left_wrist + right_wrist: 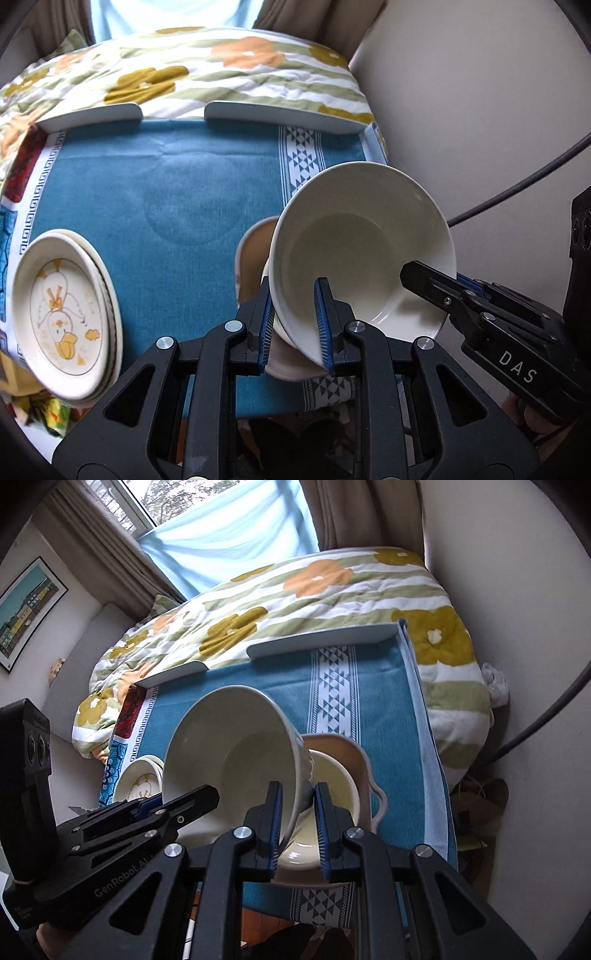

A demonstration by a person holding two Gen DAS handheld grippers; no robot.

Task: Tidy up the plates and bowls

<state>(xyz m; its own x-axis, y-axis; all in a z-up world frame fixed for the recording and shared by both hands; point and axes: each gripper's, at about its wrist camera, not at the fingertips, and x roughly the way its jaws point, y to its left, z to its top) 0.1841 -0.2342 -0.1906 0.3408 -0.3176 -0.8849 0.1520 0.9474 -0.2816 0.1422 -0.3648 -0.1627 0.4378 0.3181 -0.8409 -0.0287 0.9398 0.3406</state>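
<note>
Left wrist view: your left gripper [295,314] and right gripper [436,280] each pinch the tilted cream bowl [362,243] rim, hiding what may be a pink dish [251,266] at 9 o'clock; duck plates [62,317] sit on blue cloth [166,192], bedspread [221,74] at 12 o'clock.

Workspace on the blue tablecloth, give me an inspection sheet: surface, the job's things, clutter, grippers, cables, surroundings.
Surface: blue tablecloth with a patterned white band, on a table with a raised white edge.
Job's things: large white bowl held tilted above a cream bowl in a beige dish; stack of duck-print plates at the left.
Clutter: nothing seen.
Grippers: left gripper and right gripper both shut on the large white bowl's rim.
Cables: black cable along the wall.
Surroundings: floral quilt, curtains, window.
</note>
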